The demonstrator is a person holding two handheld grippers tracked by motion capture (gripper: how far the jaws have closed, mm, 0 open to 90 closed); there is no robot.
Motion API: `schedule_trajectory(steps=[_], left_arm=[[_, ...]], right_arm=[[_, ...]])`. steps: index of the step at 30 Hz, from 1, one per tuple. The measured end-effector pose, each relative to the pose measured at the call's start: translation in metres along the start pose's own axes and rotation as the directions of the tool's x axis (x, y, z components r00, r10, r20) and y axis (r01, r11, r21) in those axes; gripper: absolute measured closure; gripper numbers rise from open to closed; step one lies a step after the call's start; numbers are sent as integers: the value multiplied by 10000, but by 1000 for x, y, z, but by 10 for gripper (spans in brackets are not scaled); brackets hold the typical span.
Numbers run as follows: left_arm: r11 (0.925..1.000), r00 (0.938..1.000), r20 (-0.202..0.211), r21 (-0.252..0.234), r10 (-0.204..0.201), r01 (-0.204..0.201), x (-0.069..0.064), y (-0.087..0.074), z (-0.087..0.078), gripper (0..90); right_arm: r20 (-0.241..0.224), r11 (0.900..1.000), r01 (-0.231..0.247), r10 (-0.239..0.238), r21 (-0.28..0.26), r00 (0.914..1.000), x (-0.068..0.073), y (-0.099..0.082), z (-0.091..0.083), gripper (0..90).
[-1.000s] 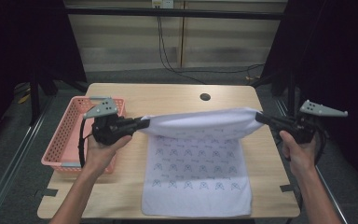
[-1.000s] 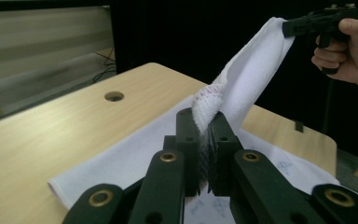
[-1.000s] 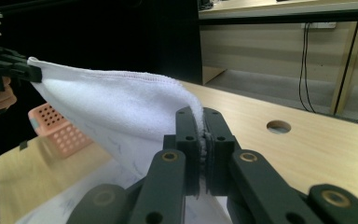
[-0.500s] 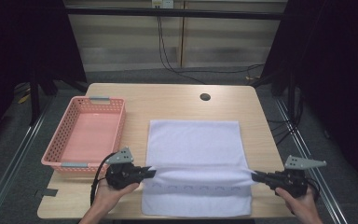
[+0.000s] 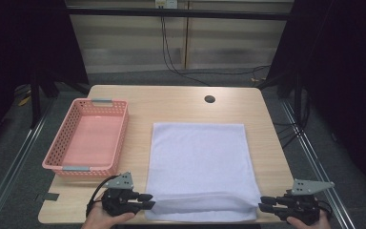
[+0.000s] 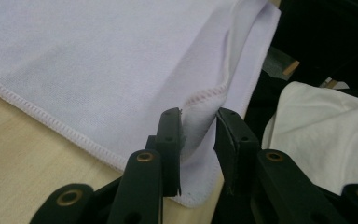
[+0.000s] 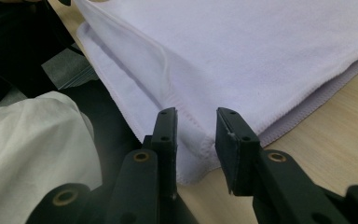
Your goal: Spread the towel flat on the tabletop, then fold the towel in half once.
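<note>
A white towel [image 5: 198,162] lies flat on the wooden table [image 5: 138,102], its upper layer folded toward the near edge. My left gripper [image 5: 147,200] is at the towel's near left corner and my right gripper [image 5: 263,203] at its near right corner. In the left gripper view the jaws [image 6: 198,123] have just been opening; the hemmed corner [image 6: 200,100] stands loose between them with a gap. In the right gripper view the jaws [image 7: 196,123] have also just been opening, with the folded corner [image 7: 193,135] lying between them unpressed.
A pink plastic basket [image 5: 61,143] sits at the table's left with nothing in it. A small dark hole [image 5: 209,99] marks the far side of the tabletop. The person's white clothing [image 6: 326,121] shows just past the near table edge.
The towel's far edge, held up a second ago, has been carried down to the near edge, folding the towel. Both hands have sunk to the table's near edge and both jaws have parted.
</note>
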State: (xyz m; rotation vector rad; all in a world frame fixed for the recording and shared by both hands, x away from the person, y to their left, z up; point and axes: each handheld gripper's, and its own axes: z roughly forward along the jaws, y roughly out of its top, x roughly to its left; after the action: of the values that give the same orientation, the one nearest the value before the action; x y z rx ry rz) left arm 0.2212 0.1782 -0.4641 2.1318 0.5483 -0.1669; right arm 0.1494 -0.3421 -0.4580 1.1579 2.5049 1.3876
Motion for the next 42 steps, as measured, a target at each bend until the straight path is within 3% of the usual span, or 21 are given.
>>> schedule_trajectory(steps=[2,3,6,8,10,16,17,18,20,22,23,24,25,27,28,29,31,33,38,41,42], left_arm=[[9996,10000,13,-287,-61,61,2,0,-4,698],[9993,9997,-202,-344,-131,124,4,1,-5,684],[9967,9964,-736,-723,-416,363,17,7,-5,657],[9932,9944,-802,-996,-687,606,29,12,1,660],[9919,9909,-955,-933,-951,862,42,21,10,655],[9928,9891,-1016,-653,-1067,1004,67,39,35,647],[9933,9852,-1303,-462,-1114,1063,75,45,46,644],[9933,9852,-1303,-462,-1114,1063,75,45,46,639],[9933,9814,-1579,194,-1095,1139,83,50,63,596],[9928,9781,-1765,267,-1104,1169,89,50,70,549],[9927,9736,-2003,282,-1097,1176,91,49,72,554],[9940,9744,-2008,199,-1016,1077,93,49,72,578],[9940,9729,-2068,148,-1033,1087,94,49,72,578],[9947,9727,-2103,111,-978,1025,94,48,73,581],[9947,9727,-2103,111,-978,1025,94,48,73,581],[9965,9735,-2184,335,-672,763,91,49,74,568],[9961,9709,-2297,392,-680,791,87,49,74,546],[9965,9737,-2191,411,-616,723,84,47,74,547],[9965,9808,-1823,324,-696,767,75,38,69,571],[9970,9833,-1767,554,-435,541,66,36,68,584],[9958,9853,-1599,578,-605,706,64,35,69,584]], right_arm=[[-12,9996,-108,108,-247,9999,-1,0,-2,683],[42,9994,-104,105,-332,9999,-2,1,-1,673],[366,9988,-152,169,-471,9992,-9,5,2,653],[664,9987,-222,253,-464,9975,-17,11,6,638],[966,9990,-218,256,-400,9950,-26,18,14,618],[1584,9996,-38,-9,294,9874,-52,43,51,552],[1602,9992,-7,-55,387,9871,-57,47,58,550],[1710,9987,1,-88,504,9852,-60,51,65,545],[1923,9977,63,-193,678,9811,-70,58,79,523],[2145,9958,-39,-159,916,9766,-78,64,91,512],[2251,9950,75,-298,991,9739,-82,67,96,508],[2386,9958,-21,-198,911,9709,-85,70,99,501],[2367,9960,-118,-94,880,9715,-88,73,101,502],[2741,9955,-145,-118,939,9616,-93,74,109,504],[2741,9955,-145,-118,939,9616,-93,74,109,504],[2790,9941,62,-364,1085,9596,-94,72,113,509],[2996,9924,124,-489,1223,9528,-90,71,113,514],[3102,9920,342,-707,1214,9480,-87,69,113,512],[2740,9921,331,-655,1213,9595,-80,61,106,513],[2473,9921,185,-490,1240,9677,-75,55,99,515],[2434,9917,205,-511,1266,9686,-73,53,96,516]])
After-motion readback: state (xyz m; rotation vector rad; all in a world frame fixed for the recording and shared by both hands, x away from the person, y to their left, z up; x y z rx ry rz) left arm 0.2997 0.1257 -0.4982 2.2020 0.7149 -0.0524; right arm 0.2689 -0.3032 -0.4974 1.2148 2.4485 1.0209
